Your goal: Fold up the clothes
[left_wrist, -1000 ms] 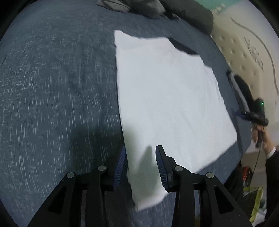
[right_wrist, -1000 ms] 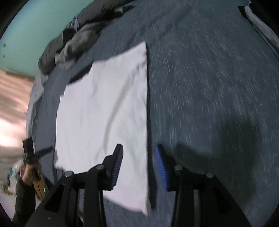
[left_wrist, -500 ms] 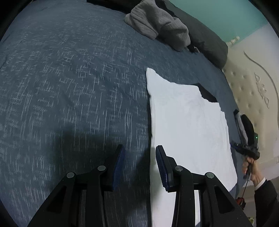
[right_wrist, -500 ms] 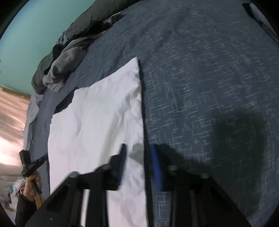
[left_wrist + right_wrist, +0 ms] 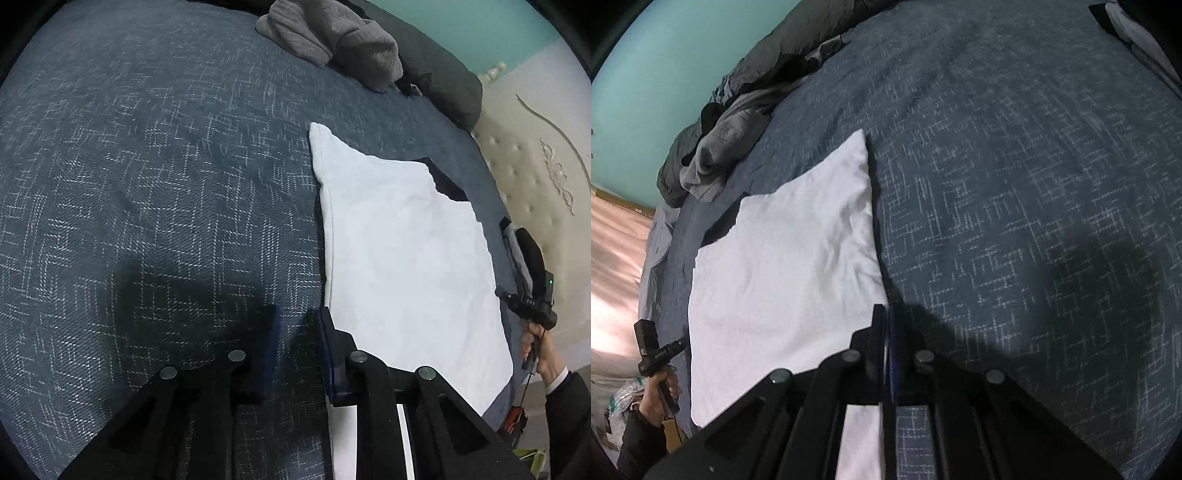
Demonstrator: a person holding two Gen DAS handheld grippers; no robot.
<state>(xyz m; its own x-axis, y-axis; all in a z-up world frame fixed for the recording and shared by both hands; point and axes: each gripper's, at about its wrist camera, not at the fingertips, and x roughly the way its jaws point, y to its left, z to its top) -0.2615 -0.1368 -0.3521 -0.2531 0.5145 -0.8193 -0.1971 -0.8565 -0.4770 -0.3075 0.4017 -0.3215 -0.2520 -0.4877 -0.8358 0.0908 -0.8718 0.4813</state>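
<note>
One white garment (image 5: 402, 258) lay flat on the dark blue patterned bedcover (image 5: 147, 184), folded into a rough rectangle, with one small dark piece showing at its far edge. There were two grippers, one at each long side of this garment.

The left gripper (image 5: 295, 347) stood at the garment's left edge, near its close corner. Its jaws were closing but a gap was between them, and in this gap I could see only the bedcover. The right finger (image 5: 328, 354) stood just at the white edge; I cannot tell if it touched the cloth.

The right gripper (image 5: 885, 332) was at the opposite edge, and its two jaws were pressed together. The white edge ran down to them, and white cloth showed again below the fingers, so the gripper seemed to pinch the garment's edge there.

At the far end of the bed one pile of grey clothes (image 5: 332, 40) lay, with one dark pillow (image 5: 443, 81) beside it. In the right wrist view one hand (image 5: 659, 395) in a dark sleeve held the left gripper's handle, and in the left wrist view the other hand (image 5: 543, 350) held the right one.
</note>
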